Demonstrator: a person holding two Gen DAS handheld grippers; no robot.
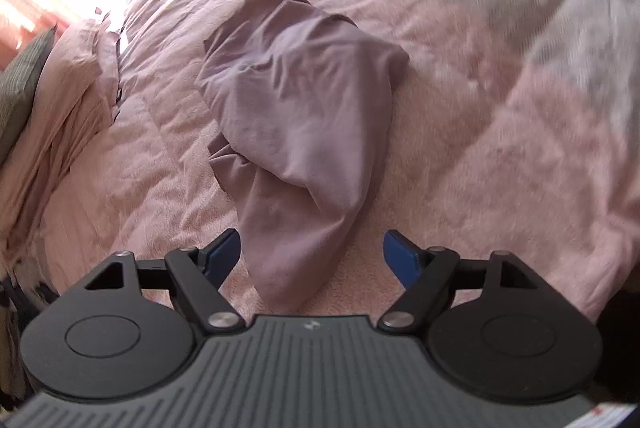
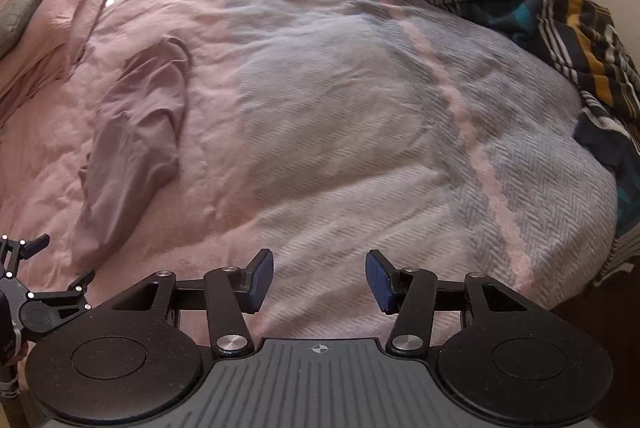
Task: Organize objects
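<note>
Only the right wrist view shows the striped garment point(image 2: 560, 28) bunched at the upper right edge of the bed point(image 2: 320, 88), with wide bare blanket between it and the mauve cloth point(image 2: 136, 148) at frame left. The left wrist view has that cloth point(image 1: 296, 116) at centre, long axis running from upper middle down to its narrow end between the fingers. The left gripper point(image 1: 312, 256) straddles that end with its pads apart from the cloth, and the right gripper point(image 2: 320, 280) is spread over bare blanket.
</note>
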